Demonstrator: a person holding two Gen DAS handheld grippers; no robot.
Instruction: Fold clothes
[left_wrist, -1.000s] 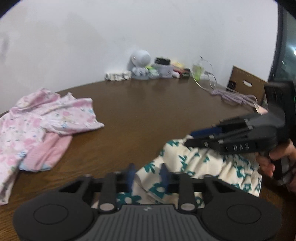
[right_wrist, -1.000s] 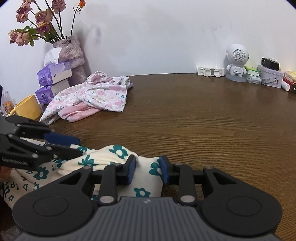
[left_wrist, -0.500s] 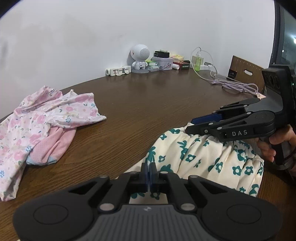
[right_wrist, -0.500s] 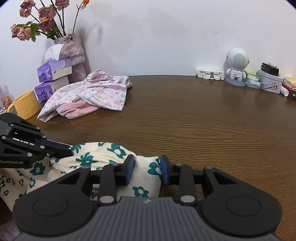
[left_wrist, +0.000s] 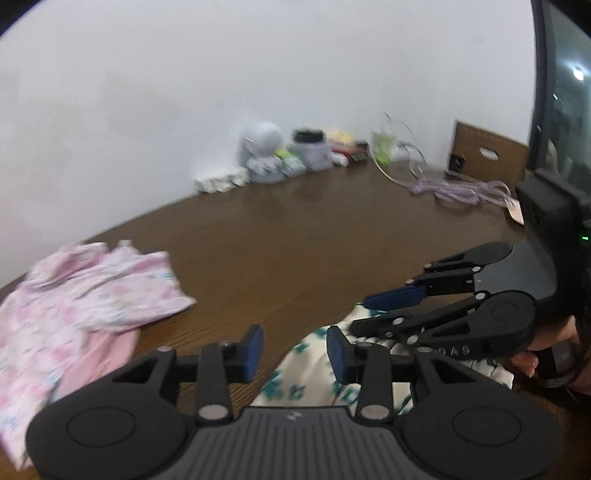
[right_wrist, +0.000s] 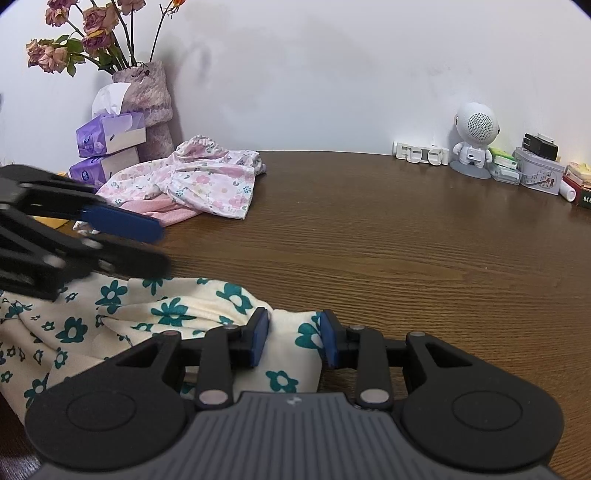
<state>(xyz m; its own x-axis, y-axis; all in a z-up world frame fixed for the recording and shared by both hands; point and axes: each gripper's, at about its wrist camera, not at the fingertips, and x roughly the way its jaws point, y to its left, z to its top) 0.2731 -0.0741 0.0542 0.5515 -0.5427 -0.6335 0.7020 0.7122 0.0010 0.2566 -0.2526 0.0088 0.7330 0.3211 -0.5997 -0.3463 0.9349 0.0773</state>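
- The left gripper (left_wrist: 294, 349) has its jaws opening, nothing pinched; the cream cloth with green flowers (left_wrist: 314, 373) lies just under its right pad.
- The right gripper (right_wrist: 291, 338) is clamped partway on a bunched fold of that cloth (right_wrist: 147, 314), at 6 o'clock on the brown table (right_wrist: 406, 240).
- A pink flowered garment (right_wrist: 199, 184) lies at 10 o'clock, well apart.
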